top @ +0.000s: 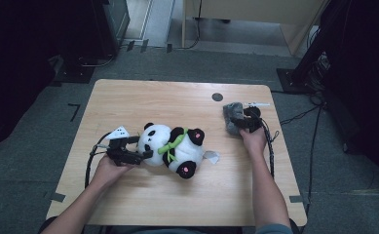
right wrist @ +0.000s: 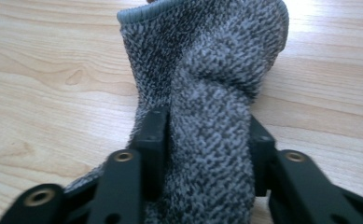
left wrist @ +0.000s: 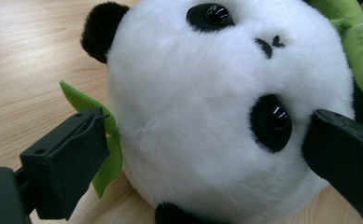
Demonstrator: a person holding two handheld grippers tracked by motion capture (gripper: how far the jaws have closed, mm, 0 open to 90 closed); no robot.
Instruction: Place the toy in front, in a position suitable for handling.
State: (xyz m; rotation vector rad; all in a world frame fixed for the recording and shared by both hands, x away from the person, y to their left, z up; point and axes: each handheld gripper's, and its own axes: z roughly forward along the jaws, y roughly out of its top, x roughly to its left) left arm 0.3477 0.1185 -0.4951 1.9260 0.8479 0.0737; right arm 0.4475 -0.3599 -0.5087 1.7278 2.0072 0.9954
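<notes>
The grey sock (right wrist: 207,93) is being pinched by the right tongs (right wrist: 202,140) for lifting; the left tongs (left wrist: 207,154) are being spread, released, around the panda's head (left wrist: 226,107).

Bright tabletop, dark surroundings, soft shadows, blurred close foreground

The high view looks down on the table (top: 128,97); both gripper views sit close above its wood.

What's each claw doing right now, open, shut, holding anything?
Left claw: open, jaws on either side of the panda plush's head, not clamped.
Right claw: shut on the grey knit cloth.
</notes>
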